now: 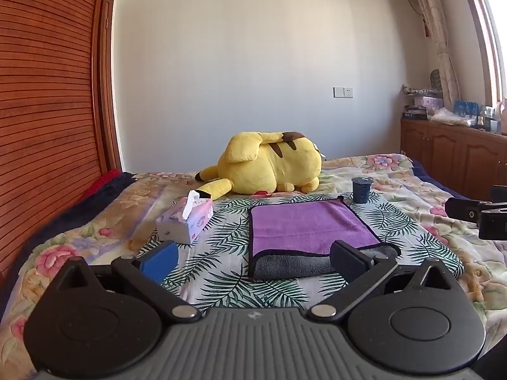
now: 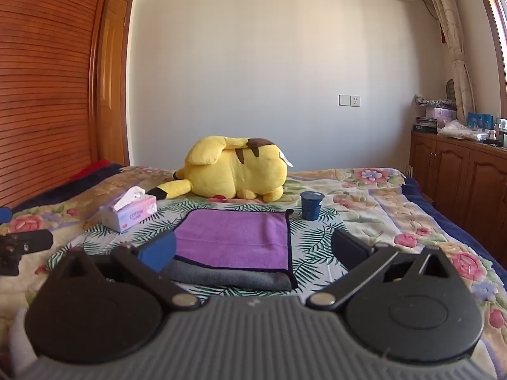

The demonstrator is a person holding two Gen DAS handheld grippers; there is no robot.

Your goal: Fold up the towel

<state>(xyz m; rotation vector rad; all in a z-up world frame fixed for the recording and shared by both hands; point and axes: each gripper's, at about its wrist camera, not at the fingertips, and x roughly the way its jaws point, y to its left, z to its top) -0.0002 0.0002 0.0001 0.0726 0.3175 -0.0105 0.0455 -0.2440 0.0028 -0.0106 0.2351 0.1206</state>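
A purple towel [image 1: 307,226] with a dark border and a grey underside lies folded on the leaf-print cloth [image 1: 221,231] on the bed. Its grey layer shows along the near edge. It also shows in the right wrist view [image 2: 234,240]. My left gripper [image 1: 253,261] is open and empty, just in front of the towel's near edge. My right gripper [image 2: 253,250] is open and empty, in front of the towel's near edge. The right gripper's body [image 1: 481,218] shows at the right edge of the left wrist view.
A yellow plush toy [image 1: 269,167] lies behind the towel. A tissue box [image 1: 187,221] stands to its left and a dark blue cup [image 1: 360,190] at its far right corner. A wooden headboard [image 1: 47,110] is on the left, cabinets [image 1: 459,158] on the right.
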